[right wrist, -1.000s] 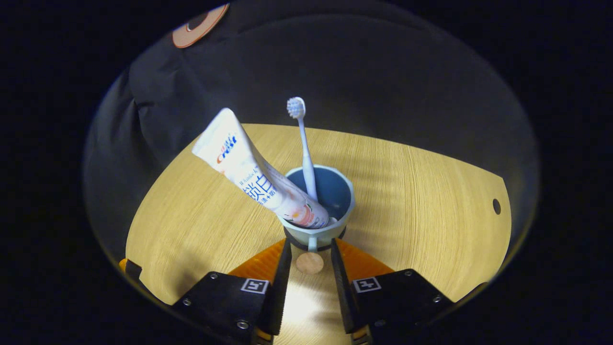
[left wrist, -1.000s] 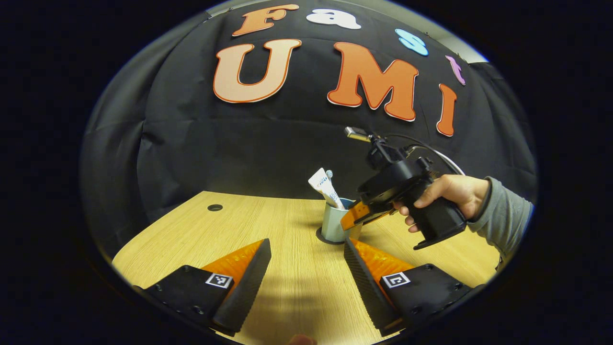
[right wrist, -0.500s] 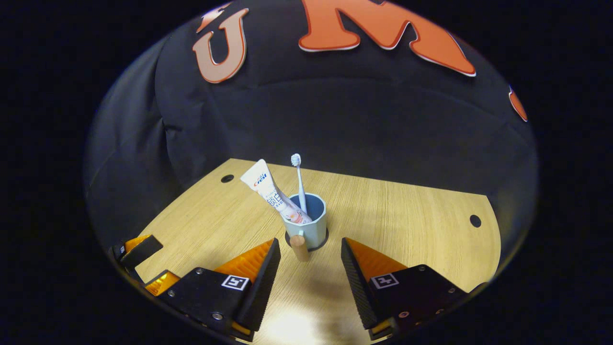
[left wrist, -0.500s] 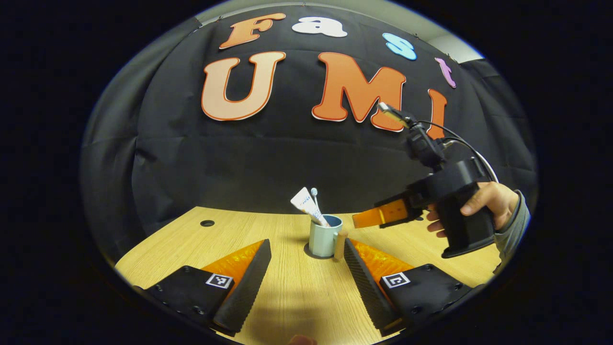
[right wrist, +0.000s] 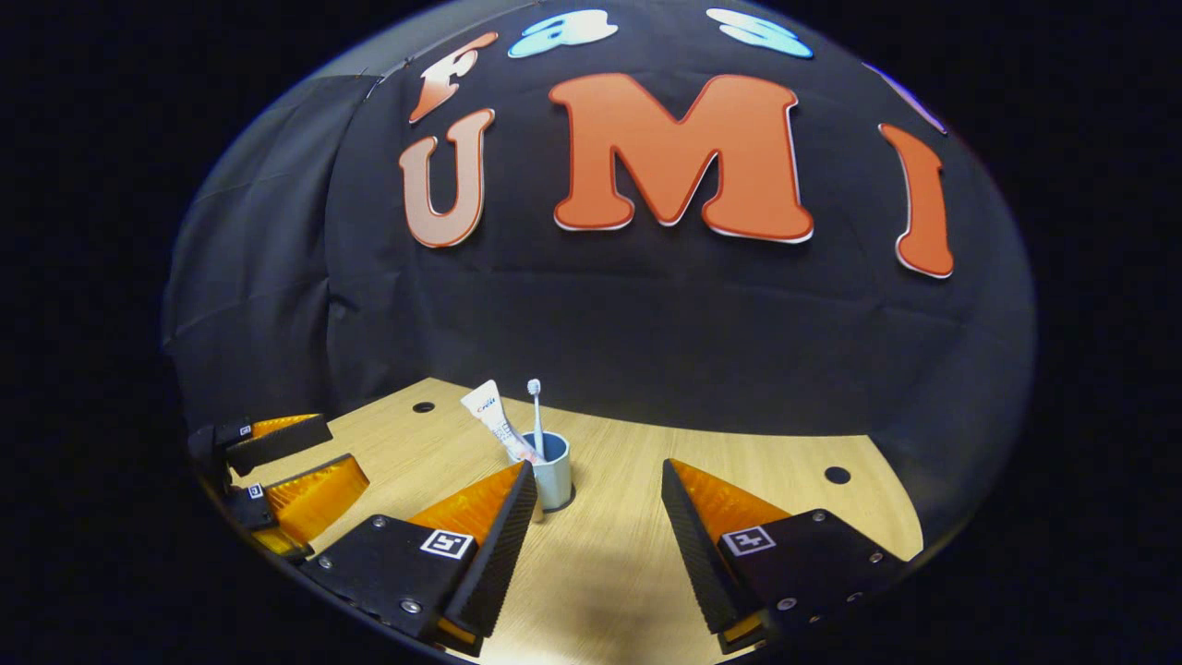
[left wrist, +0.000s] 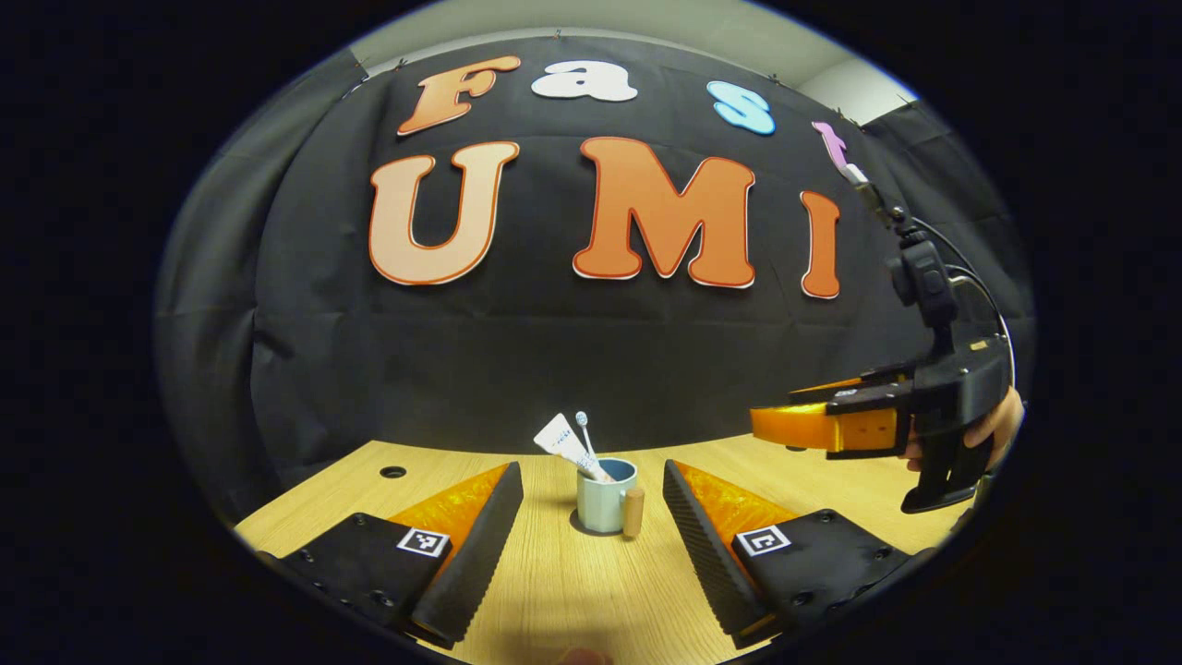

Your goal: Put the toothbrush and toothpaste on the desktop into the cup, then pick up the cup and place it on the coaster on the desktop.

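A pale blue cup [left wrist: 602,500] with a wooden handle [left wrist: 633,513] stands upright on a dark round coaster [left wrist: 584,529] on the wooden desktop [left wrist: 572,591]. A white toothpaste tube [left wrist: 565,441] and a white toothbrush [left wrist: 585,430] lean out of it. My left gripper [left wrist: 591,503] is open, well back from the cup. In the right gripper view the cup [right wrist: 554,475] holds the tube [right wrist: 494,423] and brush [right wrist: 535,414], and my right gripper [right wrist: 596,513] is open, apart from the cup. The right gripper [left wrist: 836,427] also hangs in the air at the right of the left gripper view.
The desktop has round cable holes [left wrist: 392,472] [right wrist: 838,475] [right wrist: 424,406] near its back corners. The black cloth wall stands close behind the desk. The left gripper [right wrist: 277,466] shows at the left edge of the right gripper view. A hand [left wrist: 1002,427] holds the right gripper.
The right gripper let go of the cup's handle, opened and pulled back and up to the right. Both cameras have drawn away, so the cup looks smaller. The cup stays on the coaster.
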Action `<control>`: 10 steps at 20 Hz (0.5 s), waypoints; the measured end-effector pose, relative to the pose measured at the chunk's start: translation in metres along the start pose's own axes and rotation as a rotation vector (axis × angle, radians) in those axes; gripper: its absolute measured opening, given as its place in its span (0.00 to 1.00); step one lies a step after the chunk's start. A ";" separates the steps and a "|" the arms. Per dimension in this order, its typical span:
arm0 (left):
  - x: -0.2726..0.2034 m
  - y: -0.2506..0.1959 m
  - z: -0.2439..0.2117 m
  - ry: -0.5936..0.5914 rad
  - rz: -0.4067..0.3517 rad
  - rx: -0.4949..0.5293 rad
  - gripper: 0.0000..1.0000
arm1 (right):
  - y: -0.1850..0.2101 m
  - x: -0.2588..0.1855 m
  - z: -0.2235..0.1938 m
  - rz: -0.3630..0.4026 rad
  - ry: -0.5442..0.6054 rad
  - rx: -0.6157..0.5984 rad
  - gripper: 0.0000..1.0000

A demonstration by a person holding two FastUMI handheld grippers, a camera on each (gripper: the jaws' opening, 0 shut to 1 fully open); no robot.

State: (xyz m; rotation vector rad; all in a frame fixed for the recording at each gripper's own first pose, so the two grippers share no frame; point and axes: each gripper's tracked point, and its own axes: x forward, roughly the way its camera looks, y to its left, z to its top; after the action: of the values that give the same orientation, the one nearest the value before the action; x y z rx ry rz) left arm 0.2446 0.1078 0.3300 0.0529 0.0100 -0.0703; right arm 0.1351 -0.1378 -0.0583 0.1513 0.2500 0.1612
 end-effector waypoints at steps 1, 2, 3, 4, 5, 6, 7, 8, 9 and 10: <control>0.000 -0.003 0.004 -0.008 -0.003 0.010 0.97 | -0.003 -0.007 -0.001 -0.007 -0.018 0.010 0.82; 0.000 -0.006 0.006 -0.015 -0.005 0.015 0.97 | -0.005 -0.012 -0.005 -0.002 -0.029 0.025 0.83; -0.001 -0.006 0.009 -0.024 0.000 0.017 0.97 | -0.006 -0.017 -0.008 -0.006 -0.035 0.037 0.83; -0.002 -0.006 0.011 -0.032 0.002 0.012 0.97 | -0.011 -0.020 -0.012 -0.014 -0.043 0.041 0.83; -0.002 -0.007 0.013 -0.040 0.000 0.000 0.97 | -0.017 -0.023 -0.016 -0.038 -0.051 0.040 0.83; -0.003 -0.008 0.011 -0.046 0.003 -0.021 0.97 | -0.025 -0.028 -0.020 -0.064 -0.066 0.029 0.84; -0.003 -0.010 0.010 -0.048 0.000 -0.037 0.97 | -0.031 -0.034 -0.023 -0.090 -0.081 0.018 0.84; -0.004 -0.009 0.009 -0.051 0.006 -0.049 0.97 | -0.034 -0.038 -0.028 -0.109 -0.091 0.007 0.84; -0.003 -0.008 0.008 -0.054 0.009 -0.058 0.97 | -0.038 -0.042 -0.032 -0.121 -0.100 -0.002 0.84; -0.003 -0.007 0.008 -0.056 0.012 -0.061 0.97 | -0.040 -0.045 -0.035 -0.130 -0.110 -0.012 0.84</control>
State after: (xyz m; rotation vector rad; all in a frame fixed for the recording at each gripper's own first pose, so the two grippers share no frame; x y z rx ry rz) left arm 0.2411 0.1010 0.3375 -0.0099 -0.0440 -0.0597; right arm 0.0887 -0.1802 -0.0876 0.1308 0.1488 0.0252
